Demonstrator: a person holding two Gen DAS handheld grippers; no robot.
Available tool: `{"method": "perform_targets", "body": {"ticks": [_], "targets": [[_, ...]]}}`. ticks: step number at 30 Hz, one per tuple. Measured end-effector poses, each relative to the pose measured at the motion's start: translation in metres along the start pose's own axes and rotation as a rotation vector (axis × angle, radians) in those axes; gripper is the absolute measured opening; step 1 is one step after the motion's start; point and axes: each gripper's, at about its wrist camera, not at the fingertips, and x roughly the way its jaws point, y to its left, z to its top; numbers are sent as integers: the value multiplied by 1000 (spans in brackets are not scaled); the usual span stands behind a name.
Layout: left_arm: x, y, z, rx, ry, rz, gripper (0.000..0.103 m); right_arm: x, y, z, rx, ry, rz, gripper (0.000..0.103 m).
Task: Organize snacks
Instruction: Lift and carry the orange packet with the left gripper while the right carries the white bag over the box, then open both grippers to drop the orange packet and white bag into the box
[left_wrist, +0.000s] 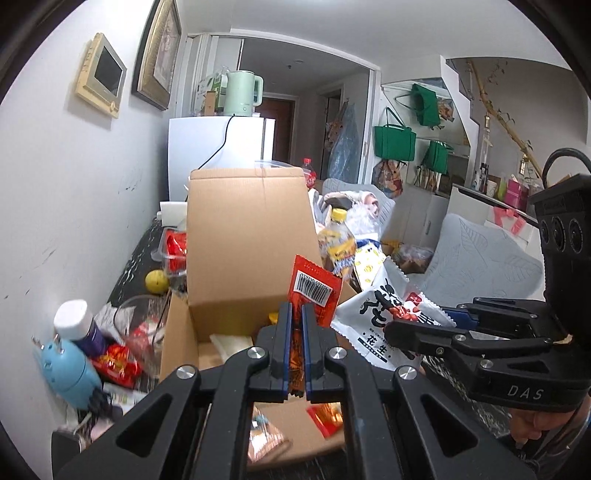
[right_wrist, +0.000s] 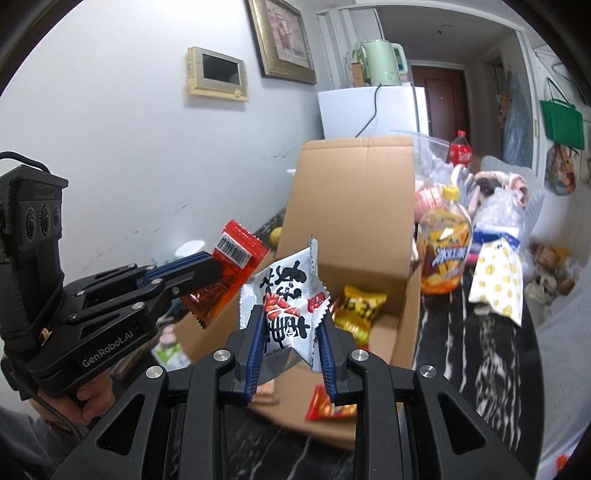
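Both claws are squeezing snacks: left gripper (left_wrist: 297, 332) pinching the red packet (left_wrist: 314, 291), right gripper (right_wrist: 291, 332) the white peanut bag (right_wrist: 286, 295), above the cardboard box (right_wrist: 354, 206) at twelve o'clock. Next, dropping them inside.

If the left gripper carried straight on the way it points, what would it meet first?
Most likely the upright flap of the cardboard box, which stands directly ahead of the left gripper and the red packet it holds. Depth is hard to judge.

2 black linkage grippers with blue finger pads (right_wrist: 258, 332) and silver screws are shown, marked "GenRobot.AI" and "DAS", black cables attached.
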Motion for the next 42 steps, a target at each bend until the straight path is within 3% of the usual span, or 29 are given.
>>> {"method": "perform_targets", "body": {"ticks": [12, 19, 34, 42], "targets": [[65, 31, 34, -41, -15, 34, 5, 60, -29, 46, 0, -18, -10, 27], [96, 44, 32, -58, 17, 98, 5, 95, -41, 54, 32, 16, -21, 27], [152, 61, 6, -74, 229, 185, 5, 154, -65, 31, 56, 219, -145, 27], [163, 76, -10, -139, 344, 174, 5, 165, -65, 26, 24, 311, -158, 27]]}}
